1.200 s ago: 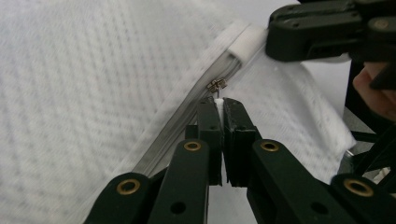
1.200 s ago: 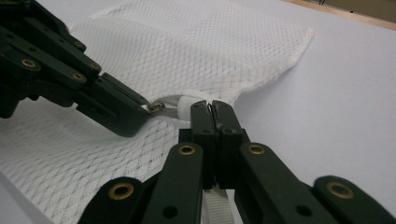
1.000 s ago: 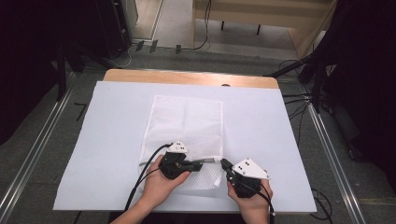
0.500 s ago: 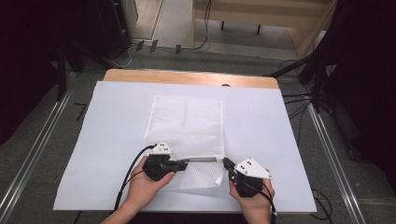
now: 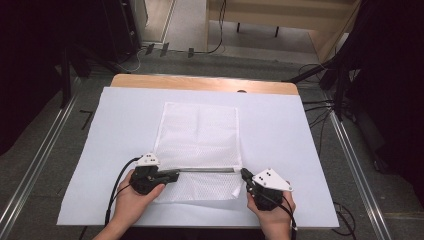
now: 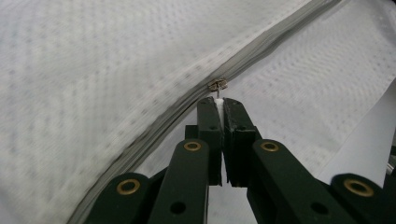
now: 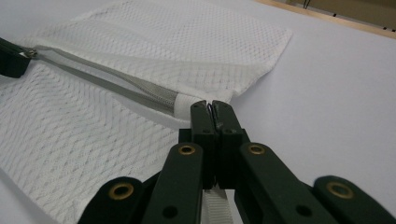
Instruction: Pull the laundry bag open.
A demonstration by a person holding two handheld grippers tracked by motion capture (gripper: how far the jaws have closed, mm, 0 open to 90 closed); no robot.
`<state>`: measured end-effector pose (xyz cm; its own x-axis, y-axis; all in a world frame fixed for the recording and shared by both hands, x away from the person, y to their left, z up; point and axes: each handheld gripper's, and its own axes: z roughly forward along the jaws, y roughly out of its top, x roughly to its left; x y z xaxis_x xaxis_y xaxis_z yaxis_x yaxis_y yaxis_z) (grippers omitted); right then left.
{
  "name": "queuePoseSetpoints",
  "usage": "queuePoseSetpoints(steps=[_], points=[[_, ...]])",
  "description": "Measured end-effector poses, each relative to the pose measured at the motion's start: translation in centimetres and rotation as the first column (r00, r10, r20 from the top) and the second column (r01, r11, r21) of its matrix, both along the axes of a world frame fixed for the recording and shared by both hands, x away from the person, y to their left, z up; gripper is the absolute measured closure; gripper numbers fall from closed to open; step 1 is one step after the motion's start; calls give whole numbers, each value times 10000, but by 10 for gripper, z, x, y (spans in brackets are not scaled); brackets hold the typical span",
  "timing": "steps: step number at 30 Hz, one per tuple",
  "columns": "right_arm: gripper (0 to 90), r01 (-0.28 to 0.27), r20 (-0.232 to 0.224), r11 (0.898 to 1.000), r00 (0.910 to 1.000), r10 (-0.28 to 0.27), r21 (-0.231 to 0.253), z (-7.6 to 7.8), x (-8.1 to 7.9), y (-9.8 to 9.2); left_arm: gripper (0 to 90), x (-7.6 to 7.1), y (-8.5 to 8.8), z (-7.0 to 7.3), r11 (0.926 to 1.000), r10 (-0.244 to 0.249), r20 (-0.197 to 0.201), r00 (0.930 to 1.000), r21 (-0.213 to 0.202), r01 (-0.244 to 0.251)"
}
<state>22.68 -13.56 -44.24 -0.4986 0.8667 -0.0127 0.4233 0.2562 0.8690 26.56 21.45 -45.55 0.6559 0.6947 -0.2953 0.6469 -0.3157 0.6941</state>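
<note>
Mesh bag white, rectangular; left tool pinching zipper pull; right tool clamping bag's edge

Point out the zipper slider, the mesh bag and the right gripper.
zipper slider (image 6: 217, 85): left gripper view, on its metal body above the closed jaws.
mesh bag (image 5: 199, 132): high view, on the middle of its upper panel.
right gripper (image 7: 213, 107): right gripper view, between its closed fingertips at the bag's corner.
</note>
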Motion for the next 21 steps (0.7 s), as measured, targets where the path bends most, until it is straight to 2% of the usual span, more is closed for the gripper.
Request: queuePoseSetpoints(steps=[6, 13, 16, 21], points=[[900, 72, -15, 10000, 10000, -72, 12, 0, 1, -2, 875, -4, 28, 0, 9991, 429, -49, 9991, 7, -429], [900, 172, -107, 9999, 9998, -172, -4, -1, 3, -4, 874, -10, 59, -3, 9957, 864, -275, 9959, -313, -873], [900, 172, -108, 9999, 9998, -172, -10, -2, 3, -5, 874, -13, 69, -3, 9945, 987, -238, 9948, -325, -994], [900, 91, -93, 9999, 9999, -92, -84, -2, 3, -3, 874, -18, 77, -4, 9945, 1047, -108, 9944, -12, -1047]])
